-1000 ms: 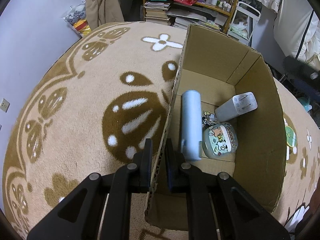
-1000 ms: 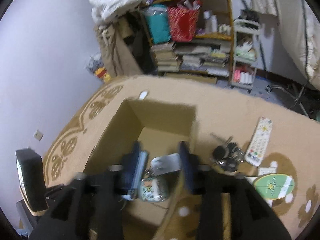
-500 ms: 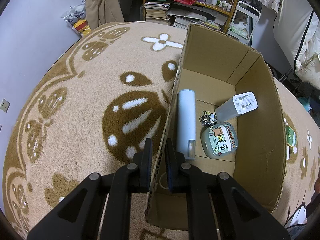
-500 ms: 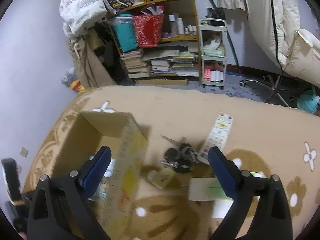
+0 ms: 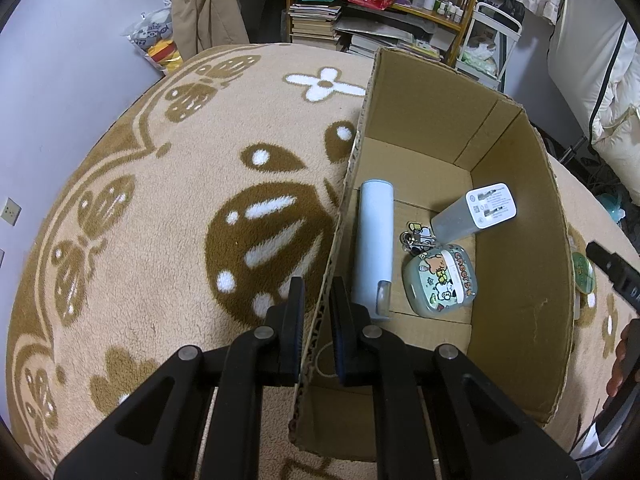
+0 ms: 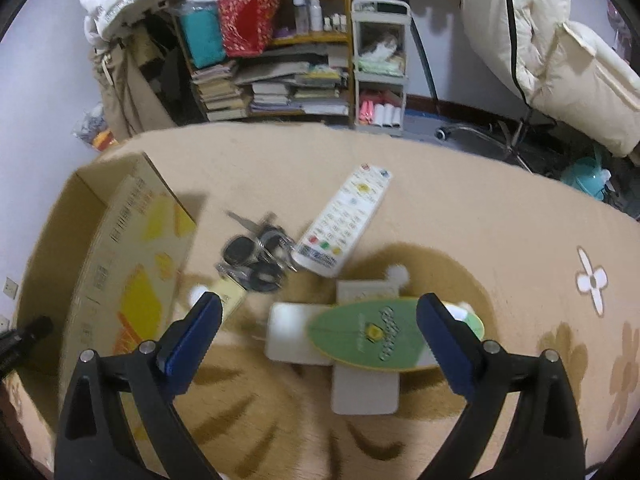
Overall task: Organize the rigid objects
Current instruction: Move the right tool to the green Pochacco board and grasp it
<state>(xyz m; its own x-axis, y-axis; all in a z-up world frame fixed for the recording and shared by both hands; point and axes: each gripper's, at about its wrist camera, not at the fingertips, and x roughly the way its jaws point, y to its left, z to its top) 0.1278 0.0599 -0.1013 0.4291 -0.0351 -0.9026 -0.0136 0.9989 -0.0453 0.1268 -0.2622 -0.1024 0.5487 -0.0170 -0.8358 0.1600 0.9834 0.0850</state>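
My left gripper is shut on the left wall of an open cardboard box, also seen in the right wrist view. Inside lie a pale blue tube, a white charger, a cartoon-print case and a small keyring. My right gripper is open and empty above the carpet, right of the box. Under it lie a green round fan, white flat items, a key bunch and a white remote.
A patterned beige carpet covers the floor. A cluttered bookshelf, a white cart and hanging clothes stand at the back. A chair base and a teal object are at the right.
My right gripper opened wide and swung from over the box to the right, above the items on the carpet. The blue tube now rests in the box. My left gripper stayed put.
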